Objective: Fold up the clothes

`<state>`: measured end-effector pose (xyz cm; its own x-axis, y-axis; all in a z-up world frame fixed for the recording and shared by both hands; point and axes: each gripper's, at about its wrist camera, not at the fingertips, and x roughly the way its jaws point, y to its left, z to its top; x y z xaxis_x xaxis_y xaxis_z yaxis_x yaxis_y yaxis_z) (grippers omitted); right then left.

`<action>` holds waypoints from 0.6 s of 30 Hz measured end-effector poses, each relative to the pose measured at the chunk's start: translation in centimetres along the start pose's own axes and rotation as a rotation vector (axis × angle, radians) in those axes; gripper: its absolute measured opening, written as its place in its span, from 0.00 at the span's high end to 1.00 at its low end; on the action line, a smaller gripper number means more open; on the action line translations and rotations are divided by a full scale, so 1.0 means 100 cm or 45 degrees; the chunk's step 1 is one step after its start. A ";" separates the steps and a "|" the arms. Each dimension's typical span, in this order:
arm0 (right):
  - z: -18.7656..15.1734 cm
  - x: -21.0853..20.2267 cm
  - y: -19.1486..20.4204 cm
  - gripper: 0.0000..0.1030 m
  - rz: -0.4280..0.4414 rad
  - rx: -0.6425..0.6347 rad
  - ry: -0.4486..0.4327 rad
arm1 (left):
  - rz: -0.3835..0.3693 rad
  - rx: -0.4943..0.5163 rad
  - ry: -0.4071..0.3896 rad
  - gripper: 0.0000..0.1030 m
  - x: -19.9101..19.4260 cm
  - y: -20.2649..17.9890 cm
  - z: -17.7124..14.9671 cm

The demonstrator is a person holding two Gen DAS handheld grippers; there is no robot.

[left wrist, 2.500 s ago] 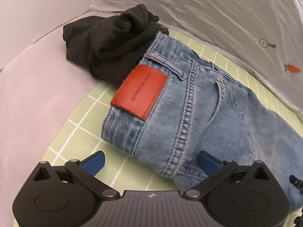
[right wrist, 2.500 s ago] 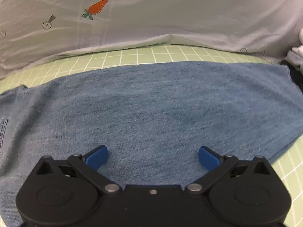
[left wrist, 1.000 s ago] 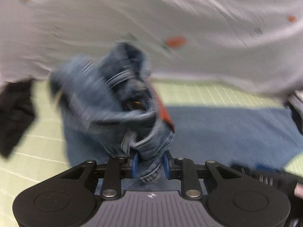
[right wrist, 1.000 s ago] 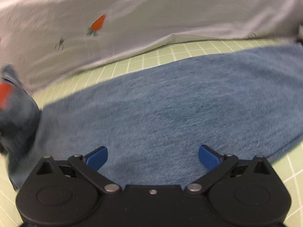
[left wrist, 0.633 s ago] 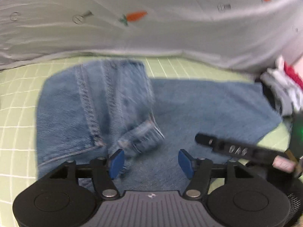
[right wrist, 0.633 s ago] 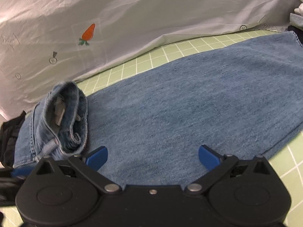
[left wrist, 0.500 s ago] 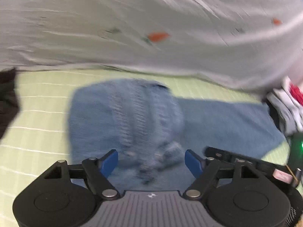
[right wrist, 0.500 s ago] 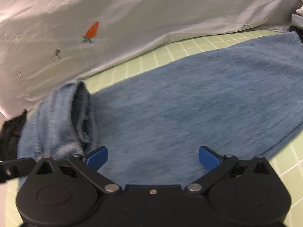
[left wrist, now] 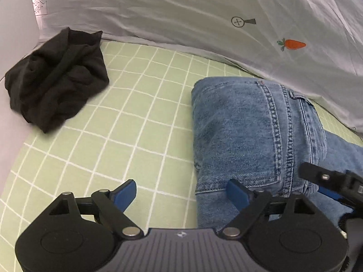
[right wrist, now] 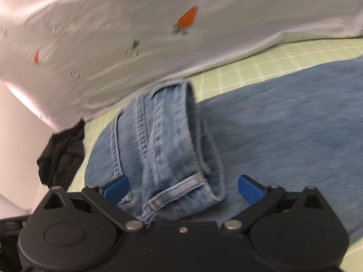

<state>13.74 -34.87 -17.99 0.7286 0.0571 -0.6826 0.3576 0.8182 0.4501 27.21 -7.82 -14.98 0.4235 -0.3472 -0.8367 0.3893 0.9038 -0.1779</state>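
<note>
Blue jeans (left wrist: 254, 131) lie on the green grid mat (left wrist: 127, 117), their waist end folded over onto the legs; the back pocket faces up. In the right wrist view the folded waistband (right wrist: 172, 149) lies across the flat legs (right wrist: 283, 122). My left gripper (left wrist: 181, 192) is open and empty, low over the mat at the fold's near left corner. My right gripper (right wrist: 182, 187) is open and empty, just above the folded waistband. The right gripper also shows in the left wrist view (left wrist: 329, 181).
A crumpled black garment (left wrist: 56, 77) lies at the mat's far left corner, also in the right wrist view (right wrist: 61, 154). A white sheet with carrot prints (left wrist: 204, 18) hangs behind the mat. A pale wall (left wrist: 13, 36) borders the left.
The left gripper carried the waist end over onto the legs, let go and pulled back to the left. The right gripper, open throughout, swung left toward the folded waistband.
</note>
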 end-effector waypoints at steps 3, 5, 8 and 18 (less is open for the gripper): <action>0.001 0.015 0.005 0.00 0.002 -0.028 0.049 | 0.001 0.002 0.004 0.09 0.004 0.000 0.000; 0.003 0.022 0.006 0.05 0.000 -0.028 0.074 | 0.000 -0.014 0.011 0.09 0.006 0.002 0.000; 0.007 0.016 0.003 0.38 0.022 -0.045 0.050 | -0.004 -0.029 0.018 0.08 0.005 0.002 0.000; 0.034 -0.054 -0.002 0.79 -0.007 -0.182 -0.209 | -0.041 0.078 -0.102 0.09 -0.027 -0.034 0.012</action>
<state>11.70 -37.30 -12.41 0.8165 -0.0322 -0.5765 0.2838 0.8919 0.3521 25.74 -10.25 -11.53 0.4731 -0.3971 -0.7864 0.4524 0.8755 -0.1700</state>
